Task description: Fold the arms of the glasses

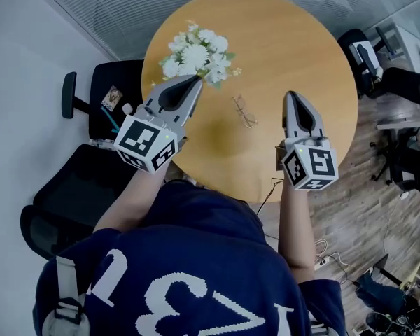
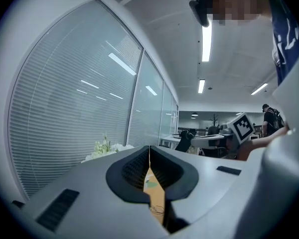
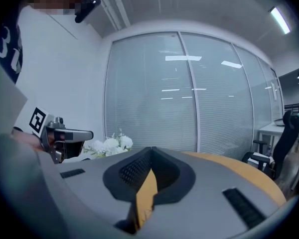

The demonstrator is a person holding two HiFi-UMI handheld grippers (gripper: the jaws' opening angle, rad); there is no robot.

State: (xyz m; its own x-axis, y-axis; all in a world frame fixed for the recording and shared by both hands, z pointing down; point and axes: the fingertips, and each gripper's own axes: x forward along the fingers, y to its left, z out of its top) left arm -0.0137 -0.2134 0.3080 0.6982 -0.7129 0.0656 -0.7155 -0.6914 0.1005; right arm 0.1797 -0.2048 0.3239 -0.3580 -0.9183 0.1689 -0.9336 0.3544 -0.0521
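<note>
The thin wire-framed glasses [image 1: 245, 110] lie on the round wooden table [image 1: 294, 40], arms spread, between my two grippers. My left gripper [image 1: 198, 78] hovers left of them with its tip against the edge of the flowers, jaws shut and empty. My right gripper [image 1: 290, 94] is to the right of the glasses, also shut on nothing. In the left gripper view the left gripper [image 2: 149, 147] shows its jaws meeting at the tip, with only a sliver of tabletop between them. The right gripper view shows the right gripper [image 3: 151, 148] the same way.
A bunch of white flowers [image 1: 196, 51] stands on the table's left part, just beyond the left gripper. Black office chairs [image 1: 101, 103] stand left of the table and more chairs [image 1: 378, 61] at the right. Glass walls with blinds [image 3: 189, 93] lie behind.
</note>
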